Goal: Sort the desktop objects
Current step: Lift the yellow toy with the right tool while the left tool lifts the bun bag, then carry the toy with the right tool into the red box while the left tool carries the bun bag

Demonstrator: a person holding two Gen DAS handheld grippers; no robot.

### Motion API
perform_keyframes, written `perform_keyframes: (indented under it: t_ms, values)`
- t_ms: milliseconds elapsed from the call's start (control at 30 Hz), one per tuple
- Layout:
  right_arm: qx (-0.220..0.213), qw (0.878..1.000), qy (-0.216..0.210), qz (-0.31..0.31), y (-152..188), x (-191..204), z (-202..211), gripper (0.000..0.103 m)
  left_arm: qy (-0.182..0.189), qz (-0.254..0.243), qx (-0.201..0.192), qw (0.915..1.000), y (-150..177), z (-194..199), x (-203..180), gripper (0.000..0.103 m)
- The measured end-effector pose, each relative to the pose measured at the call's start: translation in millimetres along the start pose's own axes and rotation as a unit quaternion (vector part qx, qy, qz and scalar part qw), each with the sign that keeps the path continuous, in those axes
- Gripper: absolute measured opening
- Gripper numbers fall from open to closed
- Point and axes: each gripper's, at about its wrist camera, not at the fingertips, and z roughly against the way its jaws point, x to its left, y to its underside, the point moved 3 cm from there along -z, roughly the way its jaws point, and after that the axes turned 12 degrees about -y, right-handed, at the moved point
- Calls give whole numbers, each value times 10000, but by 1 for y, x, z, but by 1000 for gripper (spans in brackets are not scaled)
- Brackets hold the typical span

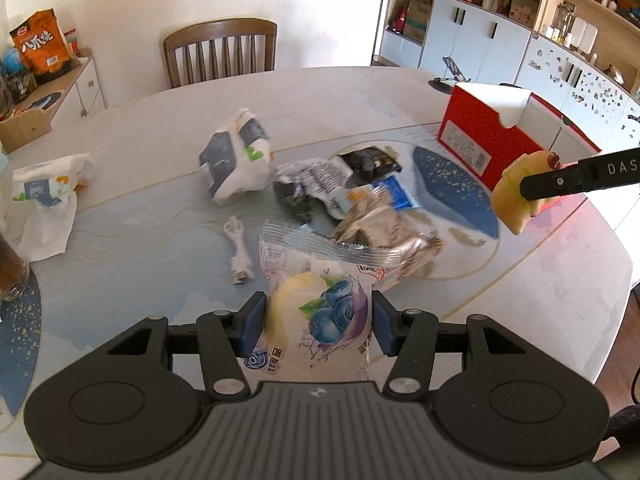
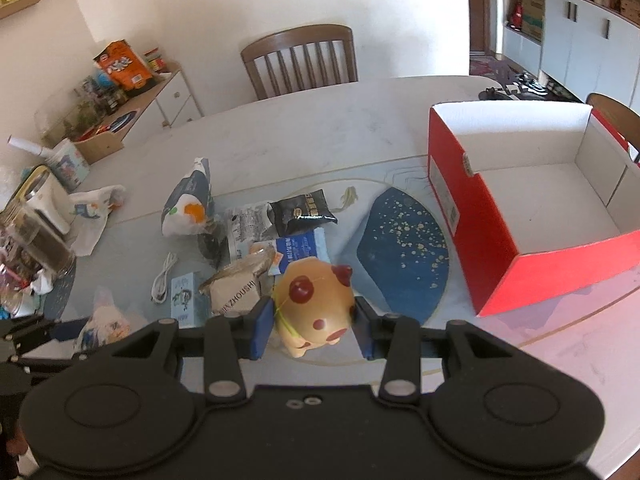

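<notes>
My left gripper [image 1: 319, 322] is shut on a white snack packet [image 1: 324, 312] printed with blueberries, lifted above the table. My right gripper [image 2: 313, 326] is shut on a yellow toy pig [image 2: 316, 300] with red spots, also off the table. In the left wrist view the pig [image 1: 514, 192] hangs at the right, with a black finger [image 1: 560, 182] of the right gripper on it. An open red box [image 2: 452, 184] with a white, empty inside stands to the right of the pig. A pile of snack packets [image 2: 296, 212] lies in the table's middle.
A white cable [image 2: 164, 280] and a small blue carton [image 2: 184, 300] lie left of the pile. Crumpled white bags [image 1: 236, 156] sit further left, and jars [image 2: 44, 236] crowd the left edge. A wooden chair [image 2: 300, 60] stands behind the table; cabinets line the right.
</notes>
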Motion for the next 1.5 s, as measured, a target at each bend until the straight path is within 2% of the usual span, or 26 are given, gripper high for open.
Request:
perform_keyframes:
  t_ms: [367, 633, 1067, 1500]
  values:
    - [-11, 9992, -285, 274, -19, -33, 38, 41, 85, 65, -60, 9999, -28, 16, -47, 54]
    - [-114, 9988, -401, 255, -34, -59, 60, 41, 157, 89, -19, 9998, -51, 19, -75, 54]
    - [-385, 9983, -374, 239, -59, -109, 82, 41, 233, -155, -112, 9995, -93, 13, -128, 54]
    - [-453, 9985, -269, 171, -73, -158, 88, 41, 359, -511, -210, 9978, -131, -3, -189, 54]
